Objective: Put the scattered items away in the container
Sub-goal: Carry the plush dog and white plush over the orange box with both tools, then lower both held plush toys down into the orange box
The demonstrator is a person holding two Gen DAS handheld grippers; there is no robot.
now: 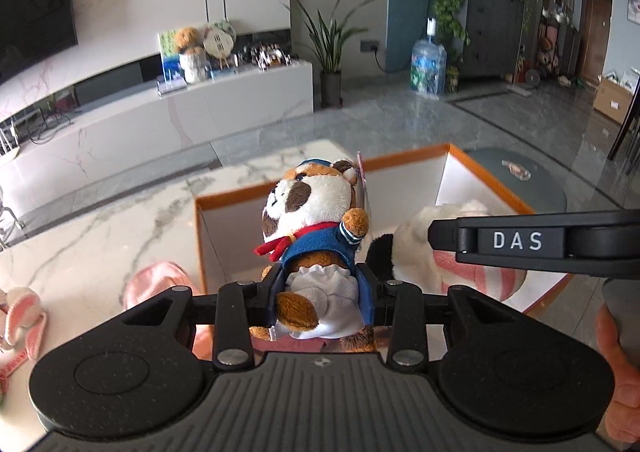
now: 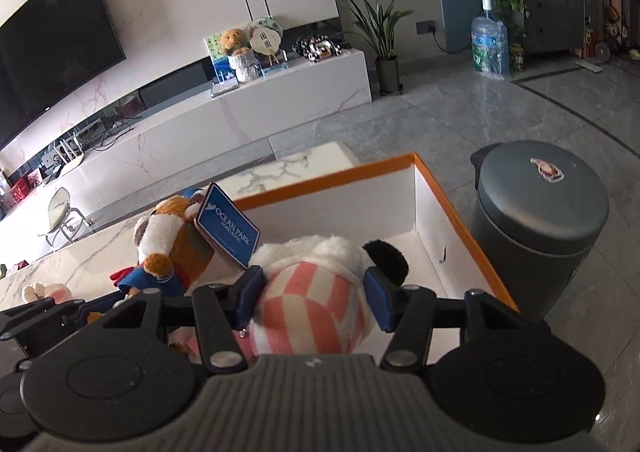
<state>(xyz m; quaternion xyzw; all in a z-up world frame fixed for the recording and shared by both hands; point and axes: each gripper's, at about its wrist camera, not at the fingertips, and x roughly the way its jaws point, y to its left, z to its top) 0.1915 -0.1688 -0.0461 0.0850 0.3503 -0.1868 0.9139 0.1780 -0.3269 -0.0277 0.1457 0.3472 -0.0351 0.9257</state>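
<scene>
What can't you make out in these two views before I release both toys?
- Box floor: both views, hidden by the held toys.
- Pink toy on the table: left view, partly behind the left hand-held gripper.
- Panda toy face: turned away, right view.

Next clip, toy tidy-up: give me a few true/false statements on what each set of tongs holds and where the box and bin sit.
1. The left tongs grip a red panda plush in a blue outfit. True.
2. The right tongs are open and hold nothing. False: they clamp a pink-and-white panda plush.
3. The orange-rimmed box stands on the marble table. True.
4. The grey bin stands on the table. False: it stands on the floor beside the box.
</scene>
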